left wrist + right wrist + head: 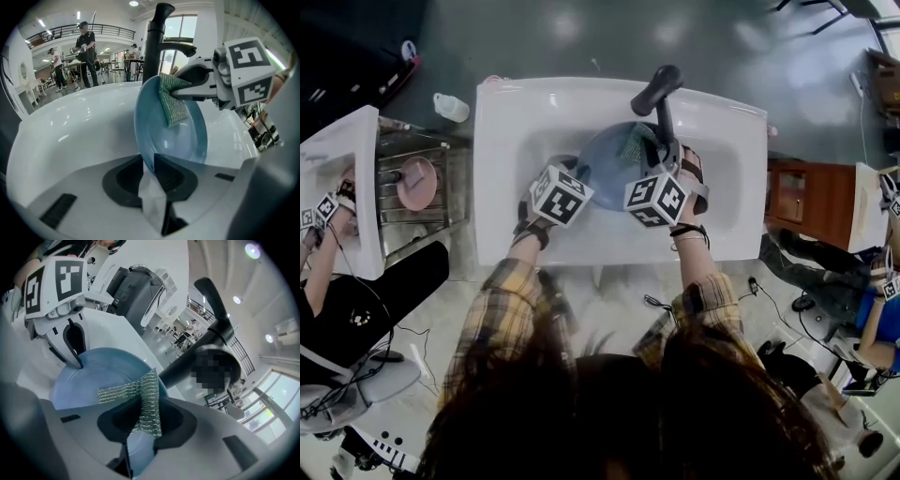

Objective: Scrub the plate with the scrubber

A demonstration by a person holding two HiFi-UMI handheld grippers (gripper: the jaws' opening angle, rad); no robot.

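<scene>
A person in a plaid shirt stands at a white sink point(502, 141) and holds one tool in each hand over its bowl. The left tool point(152, 161) is clamped on the near rim of a blue plate point(185, 138). Its two jaws pinch the edge from both sides. The plate stands almost on edge in the bowl, just in front of the black faucet point(157, 42). Its hollow face is turned to the right, towards the other tool. No view shows whether the plate's lower edge touches the sink.

The right tool point(140, 427) is closed on a green mesh scrubber point(147, 399). The scrubber is folded: one part runs down between the jaws and the other lies out to the left. In the left gripper view the scrubber rests flat against the upper part of the plate's hollow face, close to the far rim. The right tool reaches in from the right, and its marker cube sits just behind.

In the head view the two marker cubes lie side by side at the near edge of the bowl, with the plate between and beyond them. To the left of the sink, a pink plate point(417, 183) sits on a metal rack point(441, 211). A clear bottle point(450, 108) lies on the floor beyond it. Other people stand in the hall in the background.
</scene>
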